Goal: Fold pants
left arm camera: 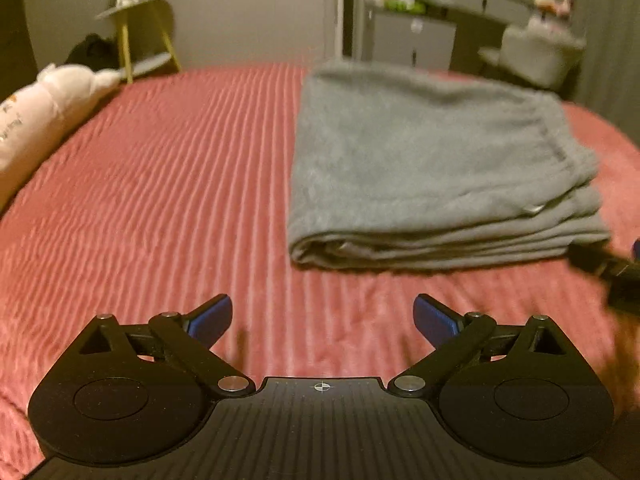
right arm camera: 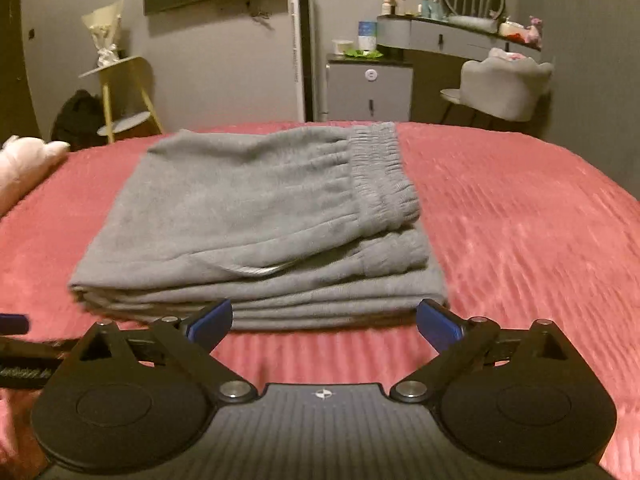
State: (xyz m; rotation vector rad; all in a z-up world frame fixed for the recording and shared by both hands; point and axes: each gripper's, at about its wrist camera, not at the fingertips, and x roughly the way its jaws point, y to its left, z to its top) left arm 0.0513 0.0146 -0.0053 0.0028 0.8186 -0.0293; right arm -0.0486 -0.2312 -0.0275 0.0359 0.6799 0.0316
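One folded pants (right arm camera: 256, 216), one bedspread (right arm camera: 520, 220), two tools, one plush toy (left arm camera: 40, 116).

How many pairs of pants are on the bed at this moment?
1. One folded grey pair of pants lies on the pink bedspread, just ahead of the open right gripper. Nothing suggests another, though the bed's near edge is hidden.

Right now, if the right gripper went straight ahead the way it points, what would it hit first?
Most likely the folded grey pants: the right gripper is open and empty, with the stack's near edge just beyond its fingertips. Pointing downward, it might brush the pink bedspread first; depth is unclear.
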